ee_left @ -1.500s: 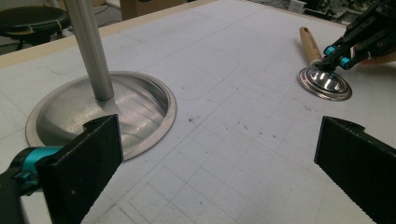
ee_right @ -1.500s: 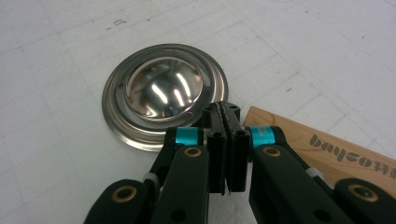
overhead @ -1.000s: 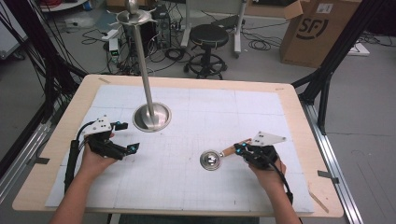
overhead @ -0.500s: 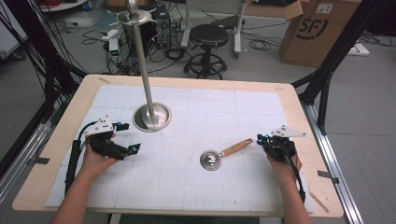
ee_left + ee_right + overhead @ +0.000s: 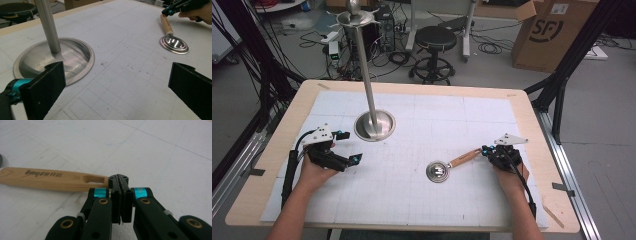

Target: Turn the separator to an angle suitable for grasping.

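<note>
High view: the small steel ladle with a wooden handle (image 5: 451, 165) lies on the white gridded tabletop (image 5: 422, 200), handle end right at the right gripper (image 5: 488, 150), whose jaws are pressed together. An "SF" cardboard box (image 5: 554, 31) stands behind.

Left gripper view: the left gripper (image 5: 117, 82) has its jaws wide apart with nothing between them; the ladle is far ahead of the right jaw.

Right gripper view: the handle, with mirrored printed writing I can't read, sits just left of the jaw tips.

stand: we see a tall steel pole on a round domed base (image 5: 374, 126)
mat: we see a white gridded sheet (image 5: 427, 115)
floor: we see a black round stool (image 5: 435, 37), a brown cardboard box (image 5: 553, 31)
</note>
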Action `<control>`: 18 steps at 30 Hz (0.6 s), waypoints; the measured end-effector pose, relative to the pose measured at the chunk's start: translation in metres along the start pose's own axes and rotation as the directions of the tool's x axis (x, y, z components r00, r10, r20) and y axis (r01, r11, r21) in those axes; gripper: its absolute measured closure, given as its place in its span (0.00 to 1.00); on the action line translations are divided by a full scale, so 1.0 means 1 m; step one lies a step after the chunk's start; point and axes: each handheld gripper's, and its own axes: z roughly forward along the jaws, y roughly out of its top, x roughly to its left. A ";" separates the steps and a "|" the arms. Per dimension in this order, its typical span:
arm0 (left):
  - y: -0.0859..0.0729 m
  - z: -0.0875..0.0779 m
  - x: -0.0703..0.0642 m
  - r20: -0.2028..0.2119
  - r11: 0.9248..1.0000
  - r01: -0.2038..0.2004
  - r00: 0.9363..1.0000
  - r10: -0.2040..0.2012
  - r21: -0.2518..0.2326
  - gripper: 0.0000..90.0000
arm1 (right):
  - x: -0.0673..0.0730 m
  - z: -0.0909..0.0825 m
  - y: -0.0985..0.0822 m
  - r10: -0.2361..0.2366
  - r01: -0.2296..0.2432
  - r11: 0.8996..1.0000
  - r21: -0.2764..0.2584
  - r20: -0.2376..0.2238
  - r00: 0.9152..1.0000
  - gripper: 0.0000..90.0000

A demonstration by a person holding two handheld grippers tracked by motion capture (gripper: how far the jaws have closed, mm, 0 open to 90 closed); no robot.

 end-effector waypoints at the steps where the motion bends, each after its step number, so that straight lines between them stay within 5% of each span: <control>1: 0.000 0.000 0.000 0.000 1.000 0.000 1.000 0.000 0.000 0.02 | 0.000 0.000 0.000 0.000 0.000 1.000 0.000 0.000 1.000 0.99; 9: 0.000 -0.001 0.000 0.001 1.000 -0.002 1.000 0.002 -0.003 0.02 | 0.013 -0.002 0.003 -0.078 0.078 0.997 0.000 -0.024 0.997 0.98; 14: 0.000 0.000 0.000 0.000 1.000 0.001 1.000 -0.001 -0.004 0.02 | 0.011 -0.009 0.011 -0.060 0.060 0.996 -0.074 -0.001 0.998 0.98; 18: 0.001 -0.001 0.001 -0.001 1.000 -0.001 1.000 0.001 -0.008 0.02 | 0.012 -0.007 0.021 -0.062 0.061 0.995 -0.076 -0.010 0.998 0.99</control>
